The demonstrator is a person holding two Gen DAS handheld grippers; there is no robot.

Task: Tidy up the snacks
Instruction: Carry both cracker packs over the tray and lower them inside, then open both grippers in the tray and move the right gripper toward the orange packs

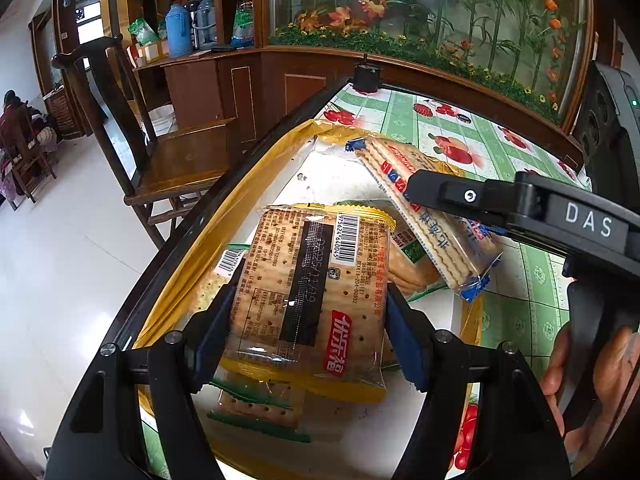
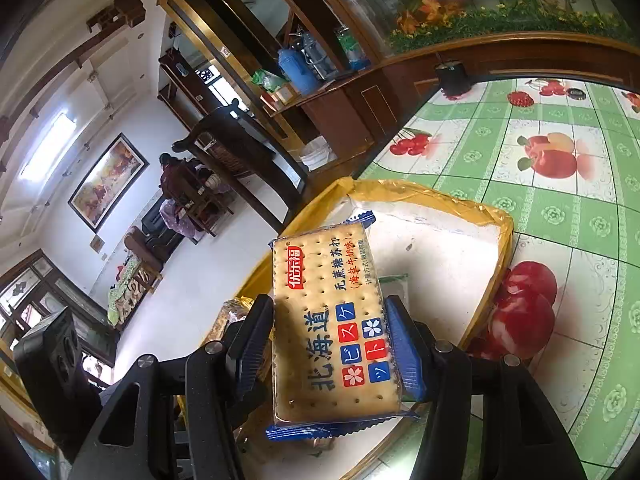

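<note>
My left gripper (image 1: 308, 320) is shut on a yellow-edged cracker pack (image 1: 308, 280), held over a white box with yellow-taped rim (image 1: 224, 216). Green-edged cracker packs (image 1: 260, 404) lie in the box below it. My right gripper (image 2: 328, 352) is shut on a blue-edged cracker pack (image 2: 332, 320), held over the same box (image 2: 436, 236). In the left wrist view that blue pack (image 1: 432, 216) hangs tilted over the box's right side, with the right gripper's finger (image 1: 460, 196) across it.
The box sits at the table's left edge on a green checked fruit-print cloth (image 2: 560, 208). A small black pot (image 1: 366, 78) stands at the far table edge. A wooden chair (image 1: 176, 160) stands left of the table.
</note>
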